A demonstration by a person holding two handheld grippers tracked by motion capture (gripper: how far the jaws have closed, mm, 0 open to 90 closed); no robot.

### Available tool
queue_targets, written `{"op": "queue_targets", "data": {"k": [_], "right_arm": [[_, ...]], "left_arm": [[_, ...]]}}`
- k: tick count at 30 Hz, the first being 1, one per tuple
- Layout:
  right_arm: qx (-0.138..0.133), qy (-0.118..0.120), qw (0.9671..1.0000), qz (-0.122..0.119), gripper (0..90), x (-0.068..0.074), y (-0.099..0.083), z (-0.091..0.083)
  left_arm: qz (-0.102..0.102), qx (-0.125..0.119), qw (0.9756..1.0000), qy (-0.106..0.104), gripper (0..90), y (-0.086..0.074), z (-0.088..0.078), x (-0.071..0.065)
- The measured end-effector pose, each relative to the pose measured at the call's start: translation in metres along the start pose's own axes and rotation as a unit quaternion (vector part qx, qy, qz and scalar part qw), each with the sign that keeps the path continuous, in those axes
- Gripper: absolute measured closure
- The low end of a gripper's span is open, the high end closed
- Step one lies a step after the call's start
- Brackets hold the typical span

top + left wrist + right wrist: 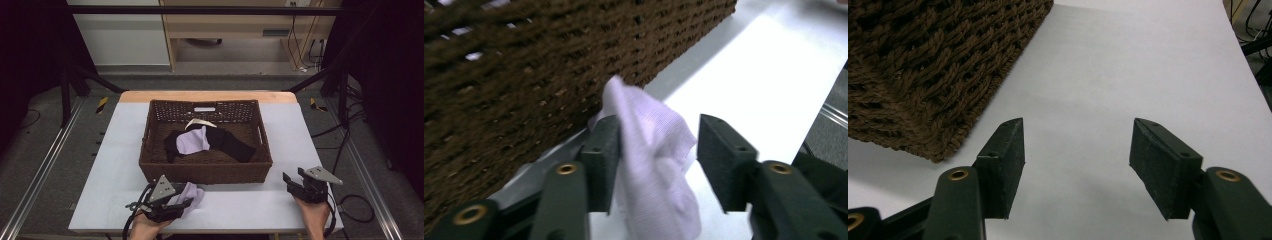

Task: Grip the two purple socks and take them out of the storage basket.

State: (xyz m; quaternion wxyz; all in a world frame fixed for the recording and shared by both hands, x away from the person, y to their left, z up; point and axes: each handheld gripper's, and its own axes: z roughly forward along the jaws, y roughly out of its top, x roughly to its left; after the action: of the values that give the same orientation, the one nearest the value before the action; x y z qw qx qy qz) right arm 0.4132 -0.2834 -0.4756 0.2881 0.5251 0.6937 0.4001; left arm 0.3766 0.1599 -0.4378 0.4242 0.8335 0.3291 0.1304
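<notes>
The white table (115,150) carried a brown wicker basket (205,172) holding black and lilac garments (207,141). At 6 o'clock of the basket, the left gripper (656,150) stood parted around a lilac cloth (651,165). At 4 o'clock, the right gripper (1075,150) gaped, holding nothing.

A white desk (110,165) with a wooden strip along its far edge carries a brown woven basket (205,171) at its middle. A crumpled lilac cloth (192,196) lies on the desk just in front of the basket, toward the near left.
</notes>
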Motion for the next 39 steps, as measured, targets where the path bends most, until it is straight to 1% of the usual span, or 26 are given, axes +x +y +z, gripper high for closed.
{"op": "queue_targets", "data": {"k": [4, 7, 9, 11, 15, 18, 20, 23, 28, 32, 34, 35, 37, 39], "right_arm": [[0.0, 0.0, 1.0, 0.0, 39.0, 0.0, 0.0, 0.0], [0.0, 0.0, 1.0, 0.0, 39.0, 0.0, 0.0, 0.0], [0.0, 0.0, 1.0, 0.0, 39.0, 0.0, 0.0, 0.0], [-0.003, 0.002, 1.0, 0.004, 39.0, -0.001, 0.0, 0.0], [0.001, 0.004, 1.0, 0.005, 39.2, -0.001, 0.0, 0.0], [0.007, 0.005, 1.0, 0.0, 39.4, 0.001, -0.001, 0.002], [0.008, 0.008, 0.9999, 0.0, 39.8, 0.002, -0.001, 0.002], [0.008, 0.008, 0.9999, 0.0, 40.9, 0.002, -0.001, 0.002], [0.008, 0.009, 0.9999, 0.001, 42.4, 0.001, -0.001, 0.002], [0.009, 0.01, 0.9999, 0.001, 43.5, 0.001, -0.001, 0.002], [0.009, 0.012, 0.9999, 0.0, 43.9, 0.001, 0.0, 0.002], [0.009, 0.012, 0.9999, 0.001, 44.2, 0.001, 0.0, 0.002], [0.008, 0.012, 0.9999, -0.002, 44.6, 0.001, 0.0, 0.003], [0.008, 0.013, 0.9999, -0.002, 45.0, 0.001, 0.0, 0.003]], "left_arm": [[-0.003, -0.014, 0.9999, 0.002, 43.9, 0.006, -0.009, -0.001], [-0.005, -0.032, 0.9995, 0.007, 42.4, 0.012, -0.018, -0.001], [-0.008, -0.039, 0.9992, 0.009, 42.2, 0.015, -0.022, 0.0], [-0.01, -0.049, 0.9987, 0.011, 42.0, 0.02, -0.027, 0.001], [-0.005, -0.072, 0.9972, 0.018, 41.4, 0.034, -0.038, 0.002], [0.003, -0.092, 0.9954, 0.024, 41.2, 0.047, -0.045, 0.003], [0.003, -0.103, 0.9943, 0.027, 41.2, 0.056, -0.048, 0.005], [-0.002, -0.112, 0.9934, 0.028, 41.0, 0.071, -0.048, 0.012], [0.0, -0.125, 0.9911, 0.046, 41.4, 0.096, -0.047, 0.023], [-0.005, -0.132, 0.9896, 0.057, 42.8, 0.116, -0.042, 0.034], [-0.011, -0.129, 0.9899, 0.057, 43.2, 0.123, -0.038, 0.039], [-0.02, -0.128, 0.99, 0.055, 43.7, 0.128, -0.034, 0.043], [-0.021, -0.121, 0.99, 0.069, 44.7, 0.134, -0.027, 0.048], [-0.022, -0.115, 0.9902, 0.076, 45.9, 0.139, -0.019, 0.053]]}}
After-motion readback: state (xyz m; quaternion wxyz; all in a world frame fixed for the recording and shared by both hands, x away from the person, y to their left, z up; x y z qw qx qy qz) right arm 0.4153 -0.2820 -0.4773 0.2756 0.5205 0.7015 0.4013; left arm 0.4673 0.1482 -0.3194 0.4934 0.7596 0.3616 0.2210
